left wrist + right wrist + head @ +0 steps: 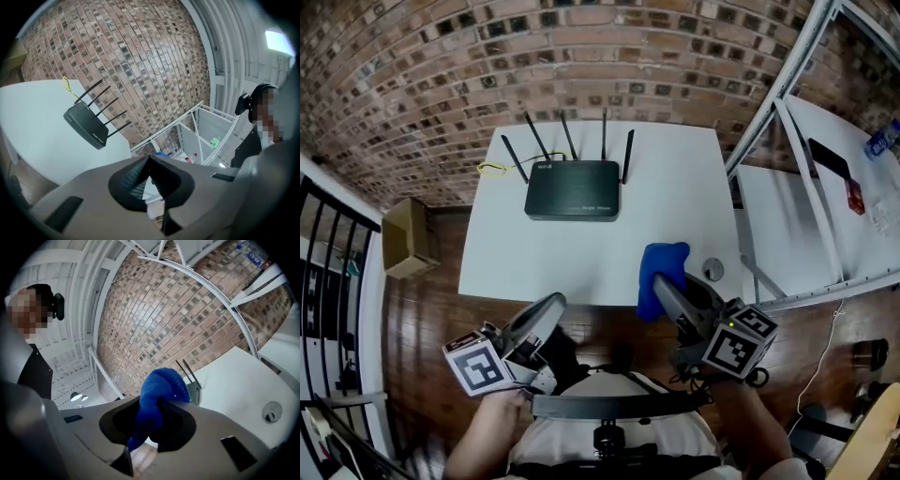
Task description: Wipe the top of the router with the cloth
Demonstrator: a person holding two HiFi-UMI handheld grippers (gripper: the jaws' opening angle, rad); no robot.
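The router [572, 190] sits flat on the white surface [675, 197], in its far half toward the brick wall [441, 75], with its thin black antennas [569, 137] standing up along the back edge. A yellow cable [492, 169] lies on the surface beside the router's rear left corner.

The cloth [662, 267], a bright blue knitted one, is well apart from the router, at the near right part of the surface, close to the front edge. The right gripper [664, 284] has it clamped: in the right gripper view the jaws are pressed onto the bunched fabric, which bulges up past their tips and hangs down between them. Whether the cloth touches the surface I cannot tell. A small round grommet [712, 270] in the surface lies just beside the cloth on the right.

The left gripper [551, 309] is held in front of the near edge of the surface, over the wooden floor [422, 328], close to the person's body. In the left gripper view its jaws are pressed together at the tips with nothing between them, and the router shows beyond them on the surface.

A cardboard box [405, 239] stands on the floor to the left of the surface, and a white metal frame [787, 103] rises on the right
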